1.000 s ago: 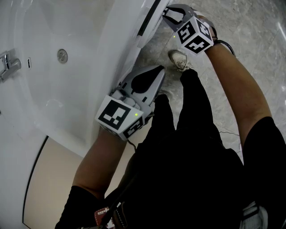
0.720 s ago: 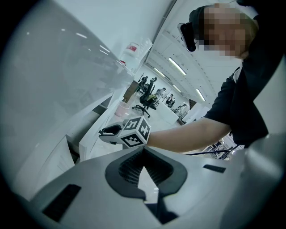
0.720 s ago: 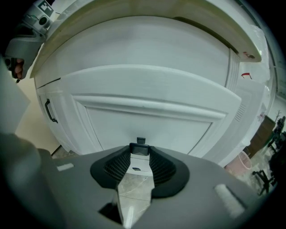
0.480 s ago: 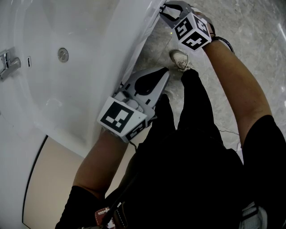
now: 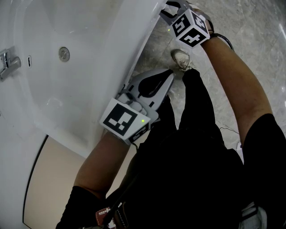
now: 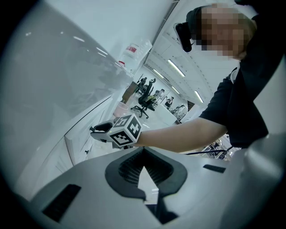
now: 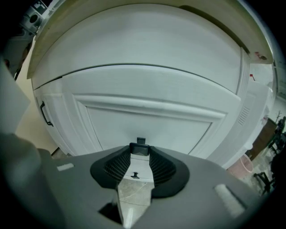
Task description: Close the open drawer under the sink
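Observation:
In the right gripper view, the white panelled drawer front [image 7: 147, 120] under the sink fills the picture. Its small black handle [image 7: 140, 149] sits between the tips of my right gripper [image 7: 140, 151], which is shut on it. From the head view the right gripper [image 5: 166, 10] reaches under the white sink rim [image 5: 134, 53], and the drawer itself is hidden below that rim. My left gripper [image 5: 166, 79] hangs beside the sink's front edge, jaws together and holding nothing. The left gripper view shows the right gripper's marker cube [image 6: 125, 130] against the cabinet.
A faucet [image 5: 8, 63] and a drain [image 5: 62, 54] lie in the basin. A lower knob [image 7: 135, 175] and a side door handle [image 7: 43, 114] are on the cabinet. The person's shoe [image 5: 181, 58] stands on the marble floor [image 5: 250, 31]. A pink bin [image 7: 244, 164] is off right.
The right gripper has moved up and in toward the cabinet, and the drawer edge that stuck out below the sink rim is out of sight. The left gripper drifted slightly right.

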Demonstrator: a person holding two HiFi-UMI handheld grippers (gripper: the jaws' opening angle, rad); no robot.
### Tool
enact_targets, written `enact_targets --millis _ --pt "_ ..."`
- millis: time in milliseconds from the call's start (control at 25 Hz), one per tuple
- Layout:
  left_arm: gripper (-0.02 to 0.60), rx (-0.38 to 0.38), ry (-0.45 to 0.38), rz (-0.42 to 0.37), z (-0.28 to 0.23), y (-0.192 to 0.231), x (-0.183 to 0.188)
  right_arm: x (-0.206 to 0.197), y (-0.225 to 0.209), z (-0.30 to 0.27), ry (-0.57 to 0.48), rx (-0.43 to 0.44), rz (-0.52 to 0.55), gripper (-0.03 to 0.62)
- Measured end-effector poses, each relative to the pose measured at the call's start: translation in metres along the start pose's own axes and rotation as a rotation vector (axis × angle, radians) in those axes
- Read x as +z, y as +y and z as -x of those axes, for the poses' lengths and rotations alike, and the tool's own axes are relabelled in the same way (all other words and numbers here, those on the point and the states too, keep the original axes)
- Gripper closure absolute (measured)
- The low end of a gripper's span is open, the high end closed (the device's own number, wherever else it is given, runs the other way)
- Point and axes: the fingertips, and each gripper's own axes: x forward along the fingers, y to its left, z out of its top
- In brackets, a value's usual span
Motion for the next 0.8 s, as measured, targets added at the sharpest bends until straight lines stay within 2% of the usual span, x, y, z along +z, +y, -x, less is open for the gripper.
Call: enact_targets --millis 320,800 --pt "0.583 -0.027 0.004 0.002 0.0036 -0.0039 -0.0029 0.0041 -0.0006 -0.0031 -0.005 -0.004 -0.009 0.467" --pt "0.583 -0.015 -0.010 0.029 0.0058 -0.0040 -0.0073 0.0053 -0.0009 -0.0052 -0.002 -0.005 -0.044 0.470"
